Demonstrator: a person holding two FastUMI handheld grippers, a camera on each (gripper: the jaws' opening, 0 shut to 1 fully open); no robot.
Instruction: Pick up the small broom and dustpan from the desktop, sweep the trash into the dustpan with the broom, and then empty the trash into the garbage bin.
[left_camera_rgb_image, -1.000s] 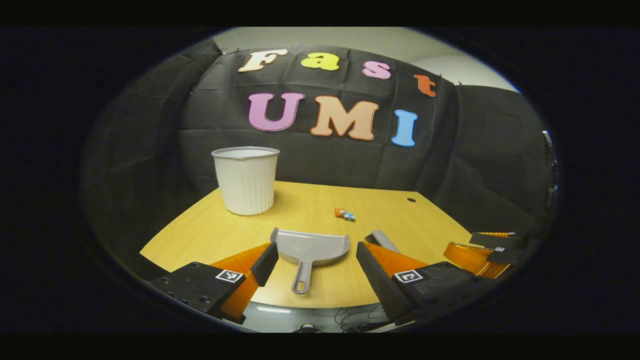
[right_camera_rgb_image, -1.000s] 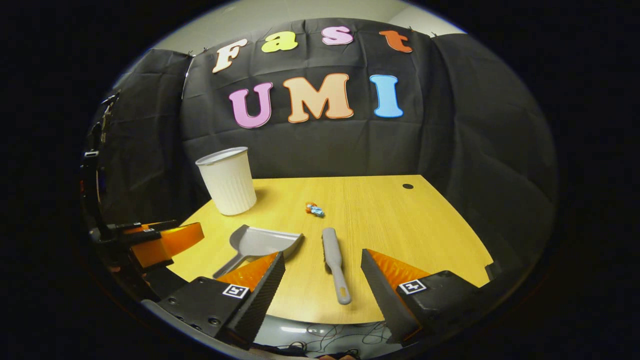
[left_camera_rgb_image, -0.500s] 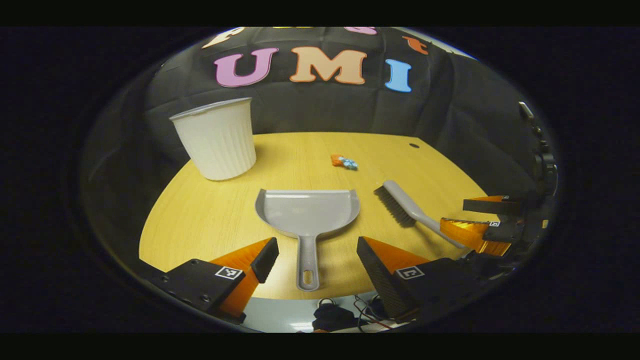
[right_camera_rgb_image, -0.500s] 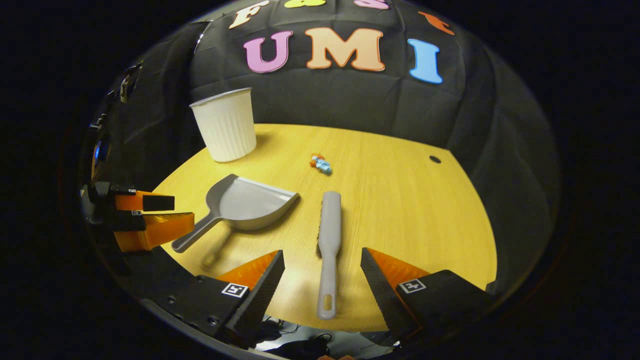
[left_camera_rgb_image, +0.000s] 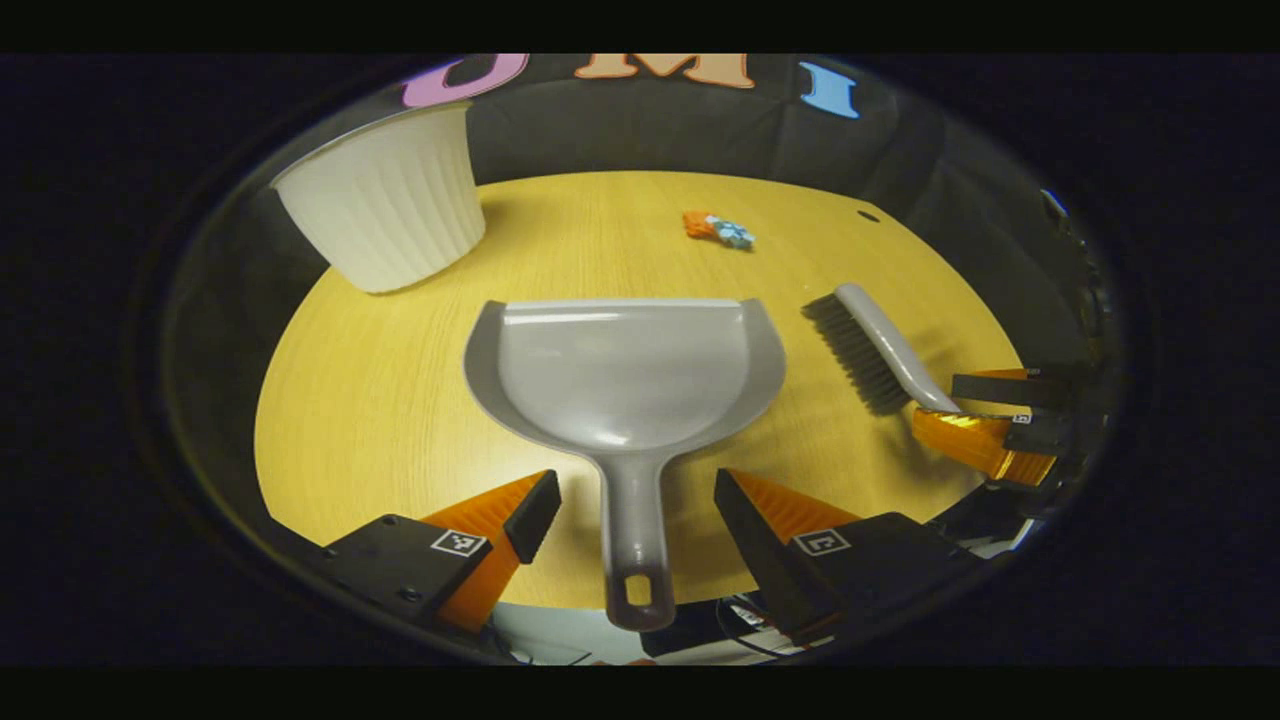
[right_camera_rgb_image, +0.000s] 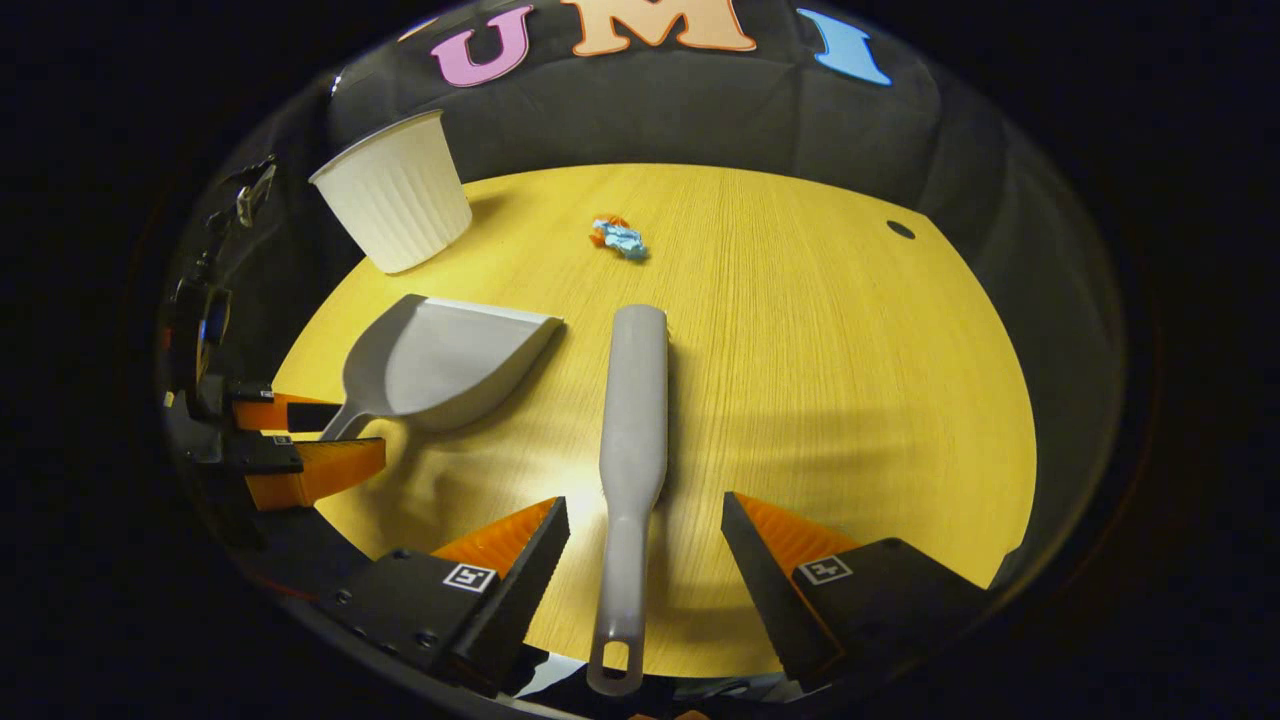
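The dustpan (left_camera_rgb_image: 625, 375) lies flat on the table (left_camera_rgb_image: 380, 400), its handle pointing back at you and running between the wide-open jaws of your left gripper (left_camera_rgb_image: 632, 505), which touch nothing. Just right of the dustpan lies the broom (right_camera_rgb_image: 635, 420) (bristles turned toward the dustpan in the left gripper view), and its handle sits in the gap of your right gripper (right_camera_rgb_image: 645, 530), whose jaws are spread wide too, clear of the handle on both sides. Beyond the dustpan's mouth, well apart from it, sits the trash (left_camera_rgb_image: 718, 228), a small orange and blue crumple. The white bin (left_camera_rgb_image: 385, 200) stands upright past the dustpan's left corner, near the table's far edge.
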